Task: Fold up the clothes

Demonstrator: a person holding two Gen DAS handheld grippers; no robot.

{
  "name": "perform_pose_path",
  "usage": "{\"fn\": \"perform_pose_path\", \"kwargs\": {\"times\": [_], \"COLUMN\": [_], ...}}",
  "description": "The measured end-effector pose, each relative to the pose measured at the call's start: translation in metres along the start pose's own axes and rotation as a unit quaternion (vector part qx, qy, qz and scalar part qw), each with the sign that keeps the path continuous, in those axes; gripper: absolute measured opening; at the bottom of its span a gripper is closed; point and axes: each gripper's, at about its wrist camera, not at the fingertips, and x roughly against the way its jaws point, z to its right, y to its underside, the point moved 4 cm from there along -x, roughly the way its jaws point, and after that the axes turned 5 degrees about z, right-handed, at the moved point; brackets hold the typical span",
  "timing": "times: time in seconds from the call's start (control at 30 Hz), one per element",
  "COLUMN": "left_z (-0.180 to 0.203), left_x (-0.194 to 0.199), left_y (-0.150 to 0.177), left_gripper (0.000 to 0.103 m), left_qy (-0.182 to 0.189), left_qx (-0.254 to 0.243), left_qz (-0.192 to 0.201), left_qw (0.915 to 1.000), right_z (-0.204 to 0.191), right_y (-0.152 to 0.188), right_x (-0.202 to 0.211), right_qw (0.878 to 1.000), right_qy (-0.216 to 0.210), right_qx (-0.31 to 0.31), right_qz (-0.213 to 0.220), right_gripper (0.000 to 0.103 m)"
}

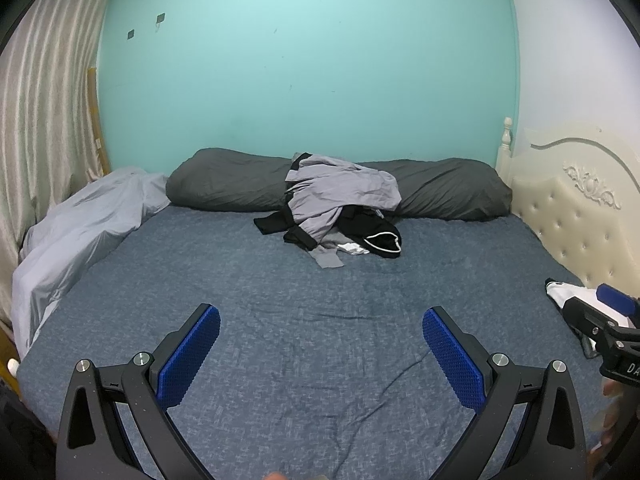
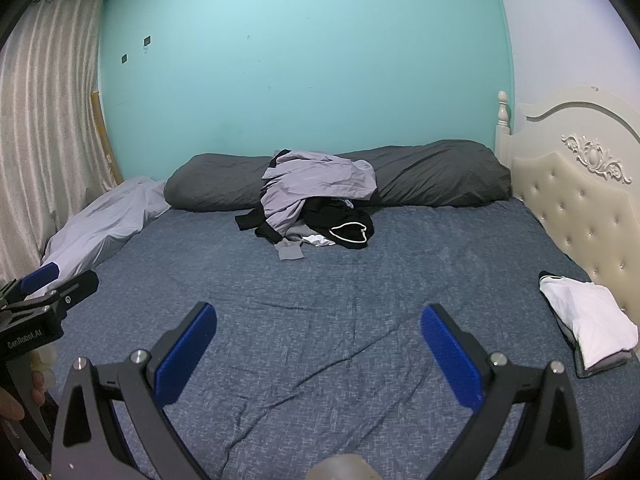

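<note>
1. Both claws hung low over the blue bedsheet (image 2: 320, 320): the left gripper (image 1: 321, 320) stood wide and empty, and the right gripper (image 2: 319, 316) the same.
2. Unfolded clothes (image 2: 316, 208) lay in a pile against the dark pillow (image 2: 440, 172), well apart from both claws.
3. Folded white garment (image 2: 588, 320) rested near the headboard (image 2: 580, 208).
4. Risk, as a judgement: grey and black pieces were tangled, so one pinch could drag several together.

Both wrist cameras look from the near bedside across the bed (image 1: 280, 280) toward the wall (image 2: 300, 80).
</note>
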Motion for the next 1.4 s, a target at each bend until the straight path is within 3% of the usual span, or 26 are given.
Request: {"fn": "perform_pose_path", "kwargs": {"times": [0.4,0.73,0.9,1.1,1.3,1.4], "left_z": [-0.002,-0.005,-0.002,0.013,0.024,0.027], "left_x": [-0.042,-0.124,-0.187,-0.275,-0.352,-0.382], "left_y": [-0.003,-0.003,-0.003,-0.002,-0.001,0.0], "left_gripper": [0.103,0.103,0.103,0.103,0.103,0.103], "left_qy": [0.014,0.025,0.025,0.091,0.082,0.082], "left_qx": [0.012,0.011,0.009,-0.018,-0.021,-0.01], "left_qz": [-0.011,-0.027,-0.041,-0.049,-0.063,-0.09], "left_qw": [0.9998,0.9993,0.9988,0.9945,0.9944,0.9925], "right_z": [0.01,0.026,0.043,0.069,0.093,0.099], "right_y": [-0.001,0.003,0.002,-0.007,-0.013,-0.014], "right_x": [-0.029,-0.101,-0.156,-0.242,-0.326,-0.359], "right_qw": [1.0,0.999,0.999,0.999,0.999,0.998], "right_qy": [0.006,0.003,0.007,0.011,0.014,0.016], "right_qx": [0.002,-0.001,-0.005,-0.002,-0.01,-0.008], "right_qz": [-0.011,-0.033,-0.041,-0.04,-0.047,-0.06], "right_gripper": [0.103,0.103,0.103,0.103,0.103,0.103]}}
